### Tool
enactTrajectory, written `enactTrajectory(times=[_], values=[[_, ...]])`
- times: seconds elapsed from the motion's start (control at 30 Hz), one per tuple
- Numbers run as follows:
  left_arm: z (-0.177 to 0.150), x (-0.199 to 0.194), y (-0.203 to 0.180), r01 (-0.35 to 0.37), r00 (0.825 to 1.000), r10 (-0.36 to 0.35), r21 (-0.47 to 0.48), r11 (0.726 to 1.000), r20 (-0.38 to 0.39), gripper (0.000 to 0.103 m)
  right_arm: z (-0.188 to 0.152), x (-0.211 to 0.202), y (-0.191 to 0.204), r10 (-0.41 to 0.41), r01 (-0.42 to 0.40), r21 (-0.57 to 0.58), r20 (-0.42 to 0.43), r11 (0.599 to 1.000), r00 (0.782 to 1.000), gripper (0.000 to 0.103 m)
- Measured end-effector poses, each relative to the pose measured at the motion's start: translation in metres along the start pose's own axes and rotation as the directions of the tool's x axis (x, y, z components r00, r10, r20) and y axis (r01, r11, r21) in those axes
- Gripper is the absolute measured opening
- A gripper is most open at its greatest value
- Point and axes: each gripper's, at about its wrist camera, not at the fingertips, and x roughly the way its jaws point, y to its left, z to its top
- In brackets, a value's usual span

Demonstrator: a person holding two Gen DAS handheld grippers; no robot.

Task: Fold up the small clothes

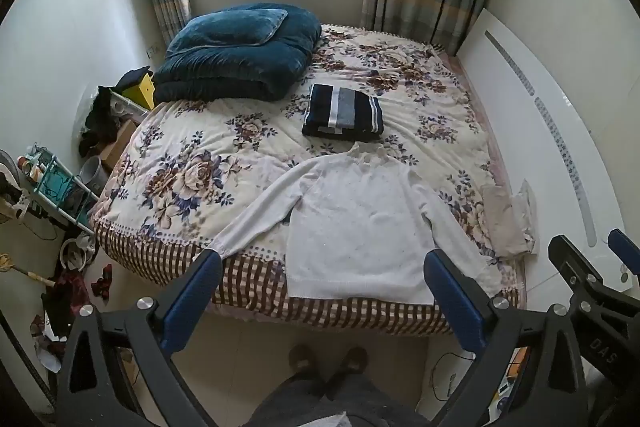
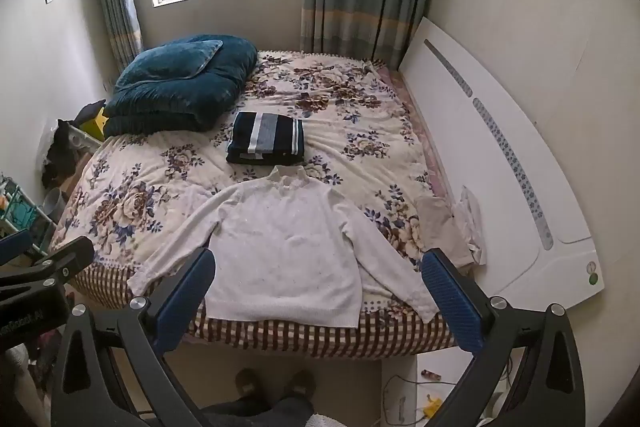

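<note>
Above the near edge of the floral bed (image 1: 240, 131), left gripper (image 1: 322, 267) and right gripper (image 2: 318, 267) both hang spread wide, holding and touching nothing. Left wrist view alone shows floor clutter and a shelf rack (image 1: 60, 187); right wrist view alone shows the headboard's (image 2: 500, 163) full near end. White sweater (image 2: 280, 247) lies flat, face up, sleeves angled out, hem at the bed's near edge. Folded striped dark garment (image 2: 266, 139) sits just beyond its collar, apart.
</note>
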Motion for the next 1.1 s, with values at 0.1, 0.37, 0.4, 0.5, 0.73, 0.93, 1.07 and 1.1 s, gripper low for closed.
enactTrajectory(times=[0.1, 0.37, 0.4, 0.5, 0.73, 0.93, 1.07, 1.1], values=[[0.0, 0.0, 0.0, 0.007, 1.0, -0.006, -0.002, 1.0, 0.005, 0.103, 0.0, 0.0, -0.002, 0.002, -0.002, 0.007, 0.0, 1.0, 1.0, 0.103], [0.001, 0.0, 0.001, -0.002, 1.0, 0.002, -0.002, 1.0, 0.01, 0.103, 0.001, 0.0, -0.004, -0.003, 0.003, -0.001, -0.002, 1.0, 1.0, 0.103], [0.001, 0.0, 0.001, -0.002, 1.0, 0.002, -0.004, 1.0, 0.01, 0.103, 0.0, 0.001, -0.005, -0.003, 0.003, 0.0, -0.003, 1.0, 1.0, 0.103], [0.008, 0.001, 0.006, -0.004, 1.0, 0.005, -0.002, 1.0, 0.013, 0.103, 0.002, -0.001, 0.002, 0.0, 0.0, 0.003, -0.01, 1.0, 1.0, 0.103], [0.013, -0.001, 0.008, -0.007, 1.0, 0.007, -0.002, 1.0, 0.02, 0.103, -0.002, -0.002, 0.011, 0.002, -0.002, 0.005, -0.014, 1.0, 1.0, 0.103], [0.011, -0.006, 0.007, -0.01, 1.0, 0.01, -0.001, 1.0, 0.025, 0.103, 0.003, -0.007, 0.009, 0.007, -0.006, 0.016, -0.016, 1.0, 1.0, 0.103], [0.011, -0.006, 0.008, -0.01, 1.0, 0.01, -0.002, 1.0, 0.028, 0.103, 0.005, -0.007, 0.008, 0.01, -0.01, 0.017, -0.018, 1.0, 1.0, 0.103], [0.011, -0.006, 0.008, -0.008, 1.0, 0.009, -0.002, 1.0, 0.027, 0.103, 0.005, -0.007, 0.008, 0.009, -0.009, 0.016, -0.018, 1.0, 1.0, 0.103]])
